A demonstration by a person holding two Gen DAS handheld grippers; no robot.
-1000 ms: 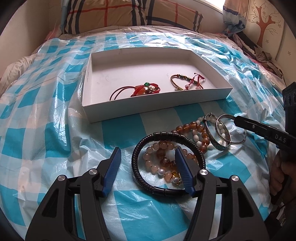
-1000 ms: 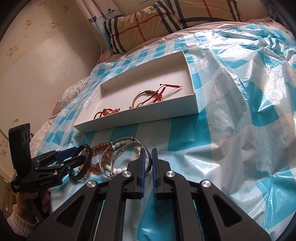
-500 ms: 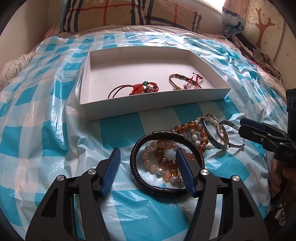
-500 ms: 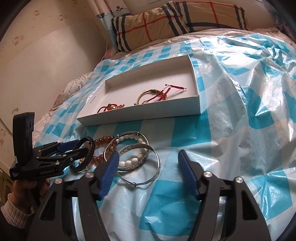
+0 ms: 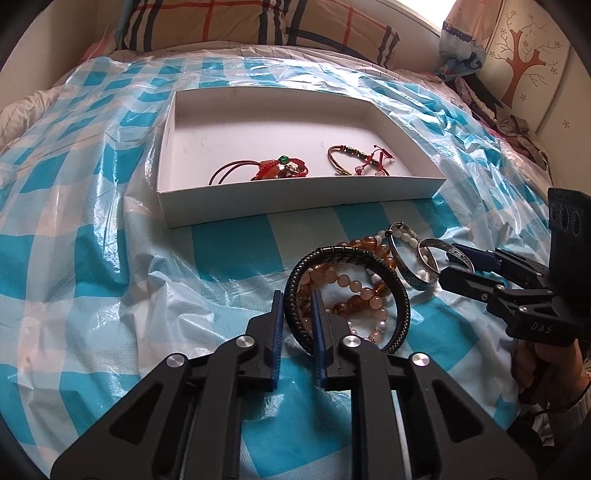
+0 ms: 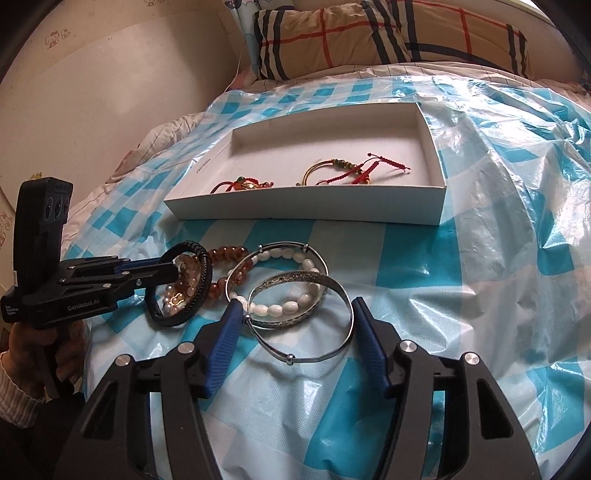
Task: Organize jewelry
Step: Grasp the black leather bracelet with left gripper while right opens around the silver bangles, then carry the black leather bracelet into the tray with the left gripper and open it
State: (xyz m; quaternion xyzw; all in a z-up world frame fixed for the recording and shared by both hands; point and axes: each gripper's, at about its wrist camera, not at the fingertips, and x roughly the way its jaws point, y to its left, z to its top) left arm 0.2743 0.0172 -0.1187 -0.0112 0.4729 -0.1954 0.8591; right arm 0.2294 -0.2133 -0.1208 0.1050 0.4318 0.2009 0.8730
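My left gripper (image 5: 297, 325) is shut on the black braided bracelet (image 5: 400, 295), tilting it up off the sheet; it shows in the right wrist view (image 6: 201, 266) too. Pink and amber bead bracelets (image 5: 354, 291) lie under it. My right gripper (image 6: 295, 325) is open, its fingers either side of a silver bangle (image 6: 317, 314) that lies on a white bead bracelet (image 6: 284, 306). The white box (image 5: 295, 199) holds a red cord bracelet (image 5: 280, 170) and a gold and red one (image 5: 358, 160).
A blue and white checked plastic sheet (image 5: 92, 258) covers the bed. A plaid pillow (image 5: 240, 22) lies behind the box. A wall (image 6: 92, 92) runs along the left side of the bed.
My left gripper has closed on the black bracelet's left side and lifted its edge. My right gripper opened earlier and has moved forward around the silver bangle.
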